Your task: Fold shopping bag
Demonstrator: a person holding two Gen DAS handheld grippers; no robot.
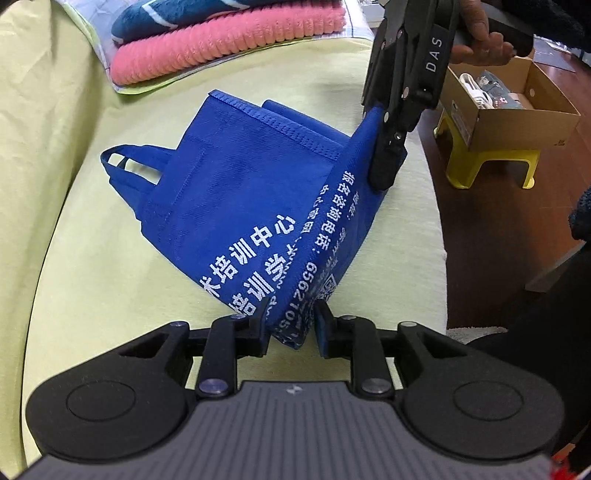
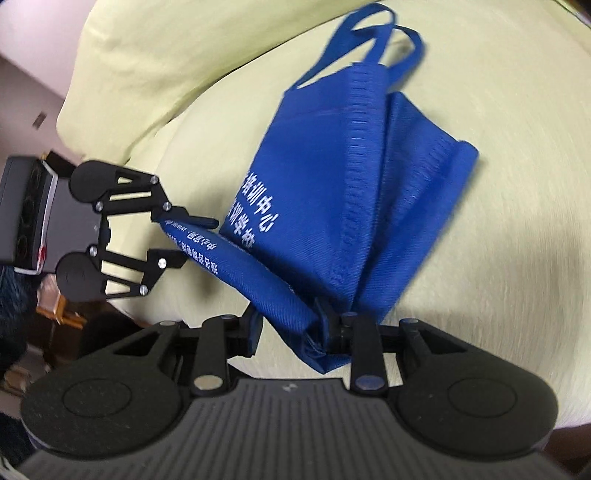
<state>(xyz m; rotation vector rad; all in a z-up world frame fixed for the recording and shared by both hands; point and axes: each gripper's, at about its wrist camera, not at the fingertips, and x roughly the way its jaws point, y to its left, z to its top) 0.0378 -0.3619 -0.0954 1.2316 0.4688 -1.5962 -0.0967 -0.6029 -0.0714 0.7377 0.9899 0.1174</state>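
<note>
A blue non-woven shopping bag (image 1: 240, 184) with white printed characters lies partly folded on a pale yellow-green sheet (image 1: 92, 258). Its handles (image 1: 122, 166) point left. My left gripper (image 1: 290, 325) is shut on the bag's near corner. My right gripper (image 1: 384, 170), held by a hand (image 1: 484, 37), pinches the far corner, and the printed edge runs raised between the two. In the right wrist view the bag (image 2: 325, 166) spreads away from my right gripper (image 2: 291, 328), which is shut on bunched fabric. There the left gripper (image 2: 188, 240) clamps the other end, and the handles (image 2: 369, 33) are at the top.
Folded pink (image 1: 221, 48) and blue striped (image 1: 207, 14) towels are stacked at the back of the sheet. Off its right edge, a cardboard box (image 1: 517, 107) with small items sits on a yellow stool (image 1: 491, 162) on a wooden floor.
</note>
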